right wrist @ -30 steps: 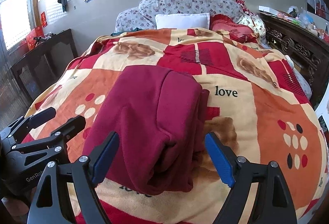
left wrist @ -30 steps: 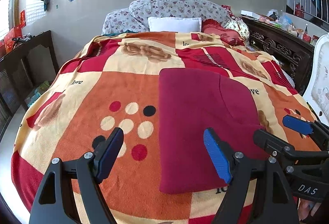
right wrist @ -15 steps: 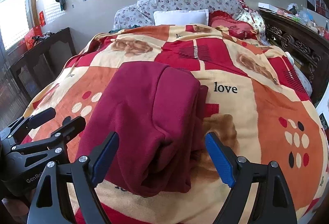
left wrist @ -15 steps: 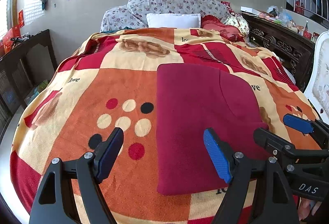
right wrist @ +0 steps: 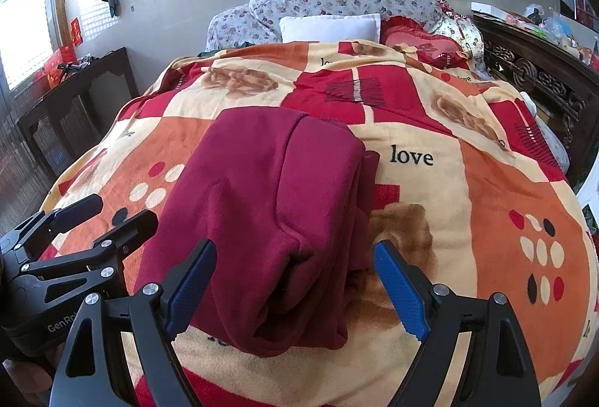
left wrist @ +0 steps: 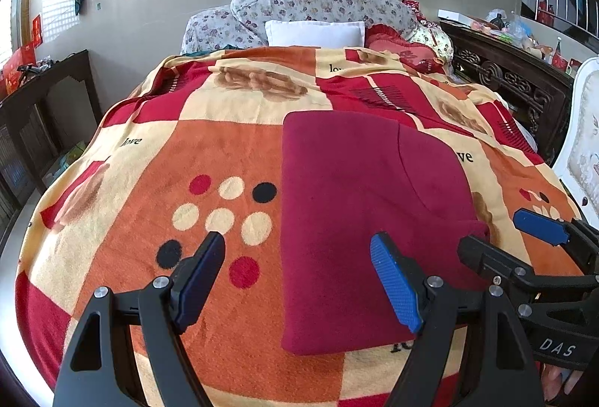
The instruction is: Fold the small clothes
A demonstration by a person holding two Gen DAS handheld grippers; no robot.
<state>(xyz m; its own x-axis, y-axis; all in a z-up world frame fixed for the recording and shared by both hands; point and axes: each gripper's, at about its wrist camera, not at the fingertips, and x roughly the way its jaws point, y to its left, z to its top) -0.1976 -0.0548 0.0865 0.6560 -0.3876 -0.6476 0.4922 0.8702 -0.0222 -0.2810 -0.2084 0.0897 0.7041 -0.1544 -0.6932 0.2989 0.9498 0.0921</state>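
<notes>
A dark red garment (left wrist: 359, 205) lies folded into a long rectangle on the patterned blanket (left wrist: 194, 164). In the right wrist view the garment (right wrist: 269, 212) shows its layered right edge and bulky near end. My left gripper (left wrist: 297, 272) is open and empty, above the garment's near left edge. My right gripper (right wrist: 295, 279) is open and empty, its jaws on either side of the garment's near right end. The right gripper also shows at the right of the left wrist view (left wrist: 524, 242), and the left gripper at the left of the right wrist view (right wrist: 90, 216).
Pillows (left wrist: 314, 33) and a floral bolster (left wrist: 310, 3) lie at the head of the bed. A dark carved cabinet (left wrist: 516, 85) runs along the right side. A dark side table (left wrist: 45, 96) stands on the left. A white chair (left wrist: 584, 152) is at the near right.
Both grippers have drawn back and risen slightly, so the garment sits a little lower and farther in both views. The garment has not moved. Both stay open.
</notes>
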